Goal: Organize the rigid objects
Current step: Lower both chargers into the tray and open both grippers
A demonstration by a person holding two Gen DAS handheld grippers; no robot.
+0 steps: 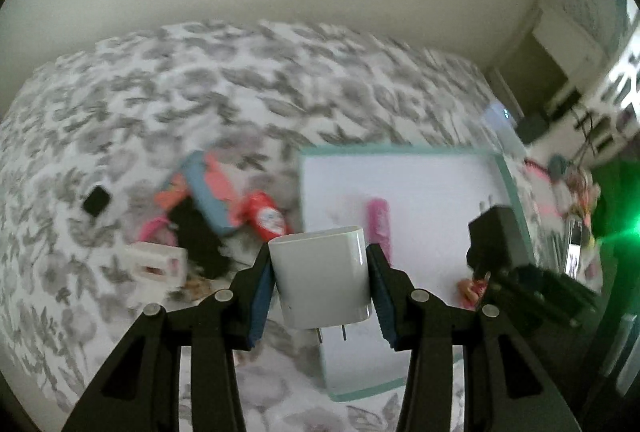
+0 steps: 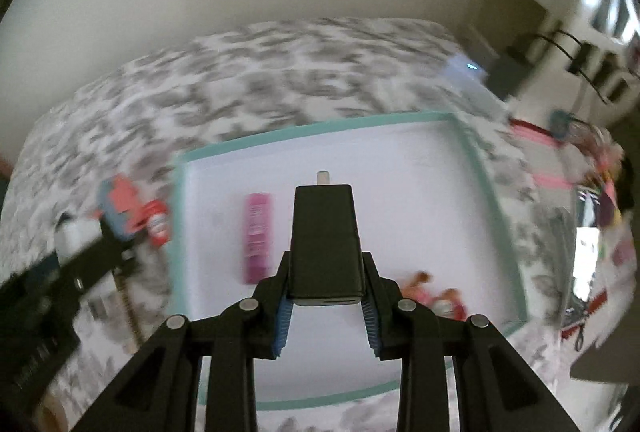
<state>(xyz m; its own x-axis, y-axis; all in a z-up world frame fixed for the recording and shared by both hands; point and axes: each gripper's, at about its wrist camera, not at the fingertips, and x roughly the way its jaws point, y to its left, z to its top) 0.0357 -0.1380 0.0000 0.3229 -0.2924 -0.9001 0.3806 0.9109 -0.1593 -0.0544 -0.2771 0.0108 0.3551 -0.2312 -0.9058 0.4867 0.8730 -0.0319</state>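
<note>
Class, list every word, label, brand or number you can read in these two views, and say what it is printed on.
None can be read.
Pink tube: printing, too blurred.
Red packet: white label, too blurred.
White charger and black charger: no visible text.

No legible text is presenting itself in either view. The pink tube (image 2: 258, 236) lying in the teal-rimmed tray (image 2: 476, 151) is carrying pale printing down its length, but motion blur is smearing it beyond reading. The red packet (image 1: 266, 218) on the bedspread is showing a white oval patch, possibly a brand mark, though no letters are resolving. The white charger (image 1: 324, 278) and black charger (image 2: 325, 240) are showing no readable markings.
</note>
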